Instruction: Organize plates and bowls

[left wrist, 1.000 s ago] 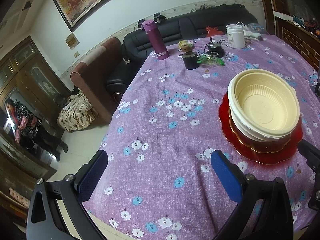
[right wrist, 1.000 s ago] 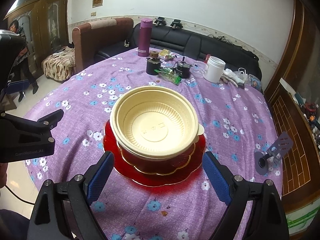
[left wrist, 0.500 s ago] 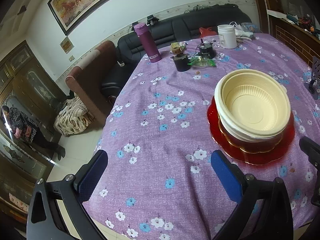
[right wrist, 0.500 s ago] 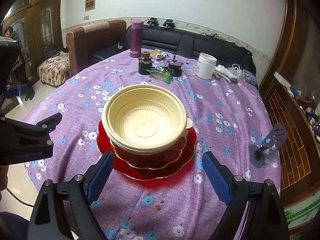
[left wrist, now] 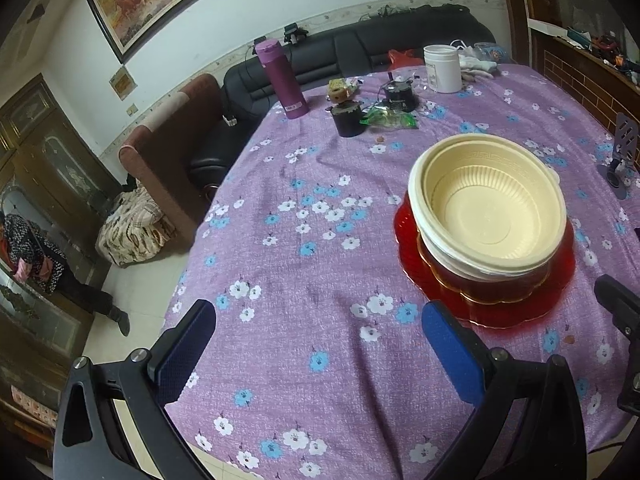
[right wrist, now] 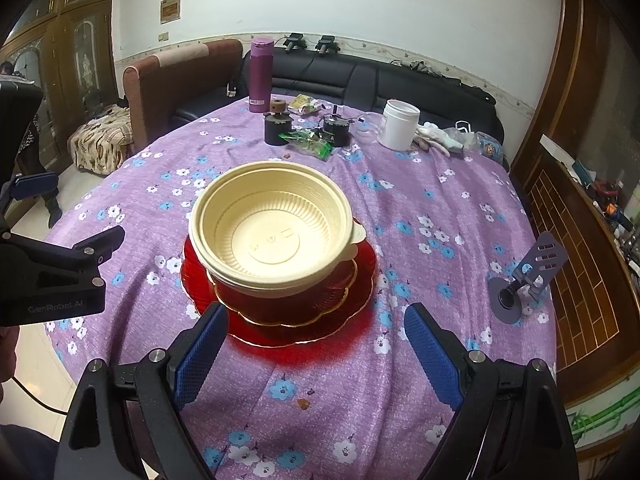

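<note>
while both grippers hang wide open and empty, right gripper [right wrist: 312, 354] and left gripper [left wrist: 320, 352], cream bowls [right wrist: 272, 228] sit nested on red plates [right wrist: 280, 320] near table's front edge; bowls likely light, flexible plastic, grab rim; plates look glassy, slippery.

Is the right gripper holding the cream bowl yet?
No, the right gripper is open and empty, short of the cream bowl stacked on the red plate.
</note>
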Action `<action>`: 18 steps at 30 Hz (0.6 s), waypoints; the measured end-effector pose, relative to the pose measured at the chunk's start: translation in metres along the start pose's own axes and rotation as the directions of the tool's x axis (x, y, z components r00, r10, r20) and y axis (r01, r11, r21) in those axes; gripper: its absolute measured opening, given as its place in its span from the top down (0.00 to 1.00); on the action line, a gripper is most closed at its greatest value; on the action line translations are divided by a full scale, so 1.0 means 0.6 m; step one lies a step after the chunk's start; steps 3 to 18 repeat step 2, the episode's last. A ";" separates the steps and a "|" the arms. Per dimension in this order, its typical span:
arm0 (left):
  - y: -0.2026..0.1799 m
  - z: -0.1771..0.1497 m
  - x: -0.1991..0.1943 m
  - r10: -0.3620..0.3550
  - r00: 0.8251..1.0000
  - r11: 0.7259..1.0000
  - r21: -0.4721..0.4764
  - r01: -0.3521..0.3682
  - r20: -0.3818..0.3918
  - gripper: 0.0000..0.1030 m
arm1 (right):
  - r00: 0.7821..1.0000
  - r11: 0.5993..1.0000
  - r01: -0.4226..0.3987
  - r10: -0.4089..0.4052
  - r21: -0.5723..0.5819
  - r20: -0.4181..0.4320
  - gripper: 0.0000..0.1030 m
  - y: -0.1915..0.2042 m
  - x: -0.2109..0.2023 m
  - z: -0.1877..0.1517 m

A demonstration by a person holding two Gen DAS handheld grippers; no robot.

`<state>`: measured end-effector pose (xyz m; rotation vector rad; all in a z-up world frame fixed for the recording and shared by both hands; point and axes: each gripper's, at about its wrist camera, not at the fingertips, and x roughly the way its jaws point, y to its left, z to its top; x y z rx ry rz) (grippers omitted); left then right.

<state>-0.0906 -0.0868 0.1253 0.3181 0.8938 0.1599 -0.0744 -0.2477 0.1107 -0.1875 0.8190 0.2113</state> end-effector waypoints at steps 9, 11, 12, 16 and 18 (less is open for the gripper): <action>-0.004 -0.001 0.000 -0.027 1.000 1.000 0.006 0.027 -0.005 0.00 | 1.000 1.000 0.002 -0.002 0.001 -0.002 0.11 -0.002 0.000 -0.001; -0.004 -0.001 0.000 -0.027 1.000 1.000 0.006 0.027 -0.005 0.00 | 1.000 1.000 0.002 -0.002 0.001 -0.002 0.11 -0.002 0.000 -0.001; -0.004 -0.001 0.000 -0.027 1.000 1.000 0.006 0.027 -0.005 0.00 | 1.000 1.000 0.002 -0.002 0.001 -0.002 0.11 -0.002 0.000 -0.001; -0.004 -0.001 0.000 -0.027 1.000 1.000 0.006 0.027 -0.005 0.00 | 1.000 1.000 0.002 -0.002 0.001 -0.002 0.11 -0.002 0.000 -0.001; -0.004 -0.001 0.000 -0.027 1.000 1.000 0.006 0.027 -0.005 0.00 | 1.000 1.000 0.002 -0.002 0.001 -0.002 0.11 -0.002 0.000 -0.001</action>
